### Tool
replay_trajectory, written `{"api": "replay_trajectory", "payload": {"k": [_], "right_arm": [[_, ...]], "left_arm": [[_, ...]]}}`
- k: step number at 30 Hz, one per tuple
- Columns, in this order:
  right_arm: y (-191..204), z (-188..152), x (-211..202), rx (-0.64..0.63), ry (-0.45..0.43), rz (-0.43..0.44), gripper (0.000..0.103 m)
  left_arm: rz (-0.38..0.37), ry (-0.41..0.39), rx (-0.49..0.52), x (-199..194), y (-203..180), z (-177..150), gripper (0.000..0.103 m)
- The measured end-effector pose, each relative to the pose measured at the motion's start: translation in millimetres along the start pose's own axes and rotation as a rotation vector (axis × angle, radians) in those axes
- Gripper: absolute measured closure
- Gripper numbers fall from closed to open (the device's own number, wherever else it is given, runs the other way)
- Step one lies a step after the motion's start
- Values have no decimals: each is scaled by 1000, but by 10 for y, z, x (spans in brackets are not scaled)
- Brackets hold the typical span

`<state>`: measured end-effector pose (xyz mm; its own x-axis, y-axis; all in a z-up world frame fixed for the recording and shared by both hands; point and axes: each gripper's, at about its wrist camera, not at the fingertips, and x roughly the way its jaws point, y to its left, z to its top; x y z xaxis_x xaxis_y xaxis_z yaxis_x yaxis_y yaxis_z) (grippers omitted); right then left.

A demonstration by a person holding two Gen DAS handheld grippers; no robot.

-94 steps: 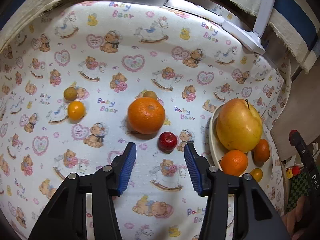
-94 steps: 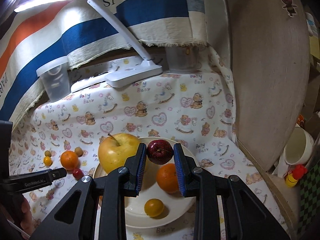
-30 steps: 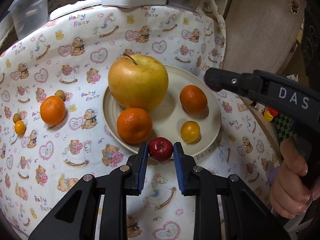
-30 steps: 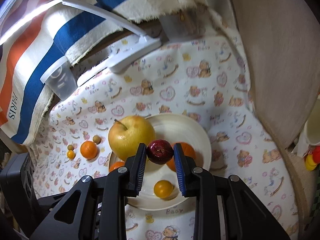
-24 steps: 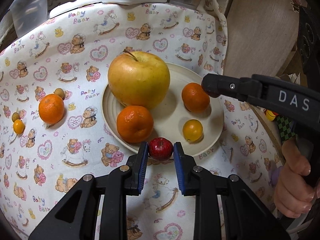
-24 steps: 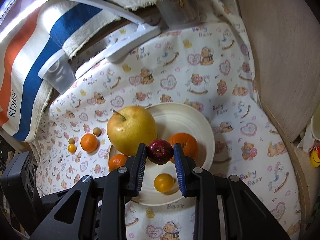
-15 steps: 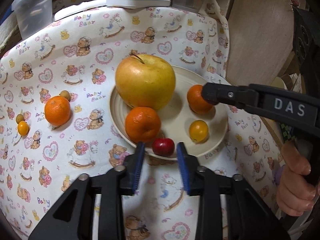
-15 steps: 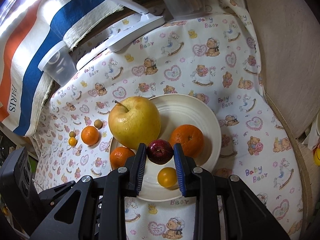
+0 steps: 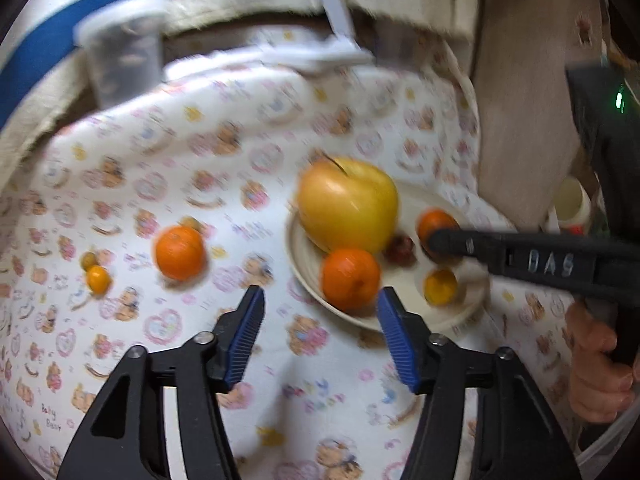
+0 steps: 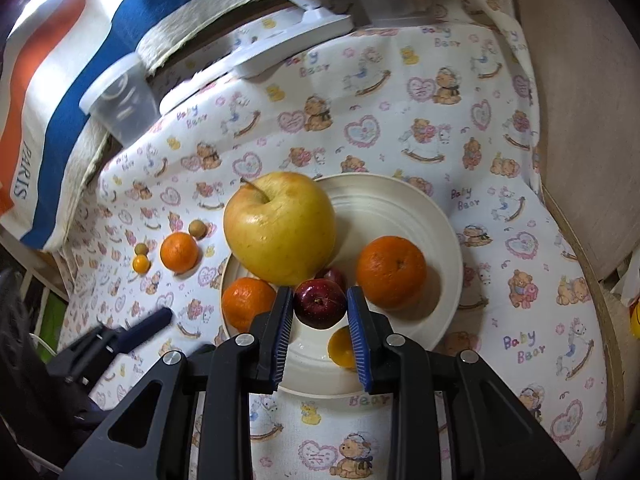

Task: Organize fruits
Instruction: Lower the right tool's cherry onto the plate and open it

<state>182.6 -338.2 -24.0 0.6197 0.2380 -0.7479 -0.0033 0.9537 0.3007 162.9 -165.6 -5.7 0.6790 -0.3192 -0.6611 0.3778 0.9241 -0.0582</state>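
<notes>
A cream plate (image 10: 400, 208) holds a big yellow apple (image 10: 280, 226), two oranges (image 10: 390, 270) (image 10: 246, 302), a small yellow fruit (image 10: 339, 347) and a small red fruit (image 10: 336, 276) beside the apple. My right gripper (image 10: 320, 312) is shut on a dark red fruit (image 10: 320, 303) just above the plate. My left gripper (image 9: 320, 330) is open and empty, pulled back left of the plate (image 9: 404, 316). An orange (image 9: 179, 252) and small fruits (image 9: 98, 279) lie on the cloth to the left.
A teddy-bear print cloth (image 10: 460, 128) covers the table. A white desk lamp base (image 10: 280, 52) and a clear plastic cup (image 10: 120, 108) stand at the back. A striped fabric (image 10: 60, 80) hangs behind. The table edge runs on the right (image 10: 580, 248).
My left gripper let go of its small red fruit on the plate, opened wide and drew back to the left. My right gripper came lower over the plate, still holding the dark red fruit.
</notes>
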Motion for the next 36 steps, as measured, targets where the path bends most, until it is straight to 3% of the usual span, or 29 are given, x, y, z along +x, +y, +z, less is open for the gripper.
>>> {"api": "replay_trajectory", "payload": {"k": [3, 7, 12, 18, 25, 36], "right_arm": [[21, -22, 65, -9, 19, -10, 74], [26, -35, 120, -14, 34, -19, 74], [86, -54, 175, -44, 46, -29, 74], [117, -73, 202, -64, 45, -52, 74], [99, -62, 192, -37, 48, -38, 74], [59, -33, 113, -14, 14, -12, 73]], "left_arm": [[14, -29, -23, -27, 97, 28, 39], [46, -49, -54, -41, 209, 30, 30], [77, -42, -92, -12, 352, 14, 26], [65, -13, -144, 39, 489, 1, 26], [108, -15, -171, 19, 575, 10, 26], [129, -86, -145, -221, 594, 86, 26]]}}
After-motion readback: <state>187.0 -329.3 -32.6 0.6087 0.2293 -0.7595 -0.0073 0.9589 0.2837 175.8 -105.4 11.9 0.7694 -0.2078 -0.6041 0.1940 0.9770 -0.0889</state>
